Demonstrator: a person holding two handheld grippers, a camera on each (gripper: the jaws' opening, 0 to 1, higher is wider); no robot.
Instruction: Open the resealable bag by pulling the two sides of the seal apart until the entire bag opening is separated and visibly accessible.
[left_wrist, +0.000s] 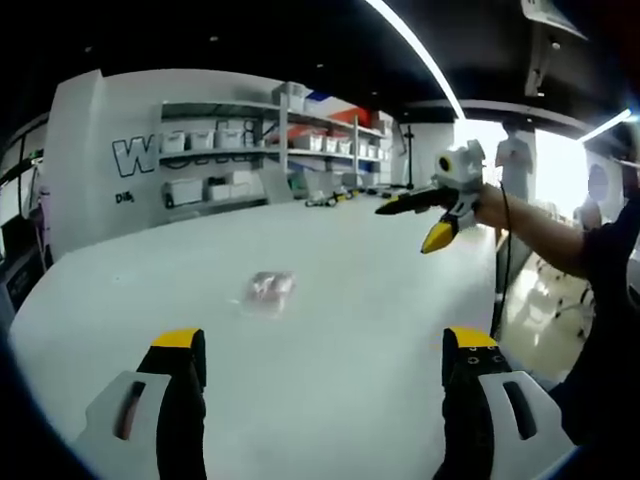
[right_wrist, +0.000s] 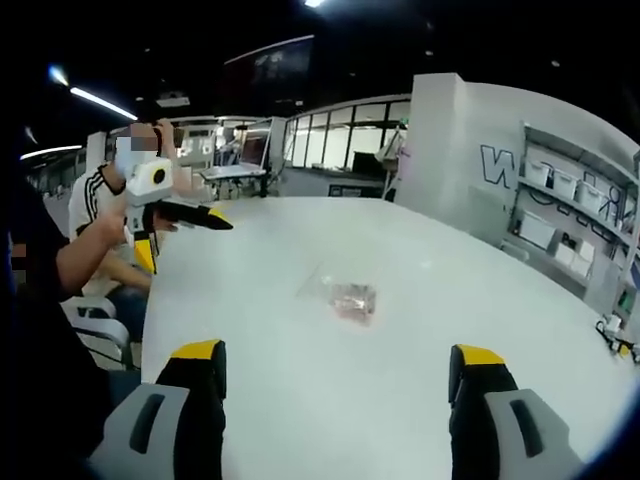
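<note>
Fingers of the left gripper (left_wrist: 325, 365) stood spread wide and gripped nothing, rising from the bottom of the left gripper view. Those of the right gripper (right_wrist: 338, 375) were likewise parted and unladen. At mid-frame in both views, the resealable bag (left_wrist: 268, 291) (right_wrist: 346, 295) lay flat on the white table (left_wrist: 360, 260) (right_wrist: 400, 250), apart from both grippers.

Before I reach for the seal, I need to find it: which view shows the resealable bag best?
The right gripper view: the resealable bag shows clear plastic and pinkish contents more sharply. In the left gripper view, the bag is blurrier. Neither resolves the seal.
</note>
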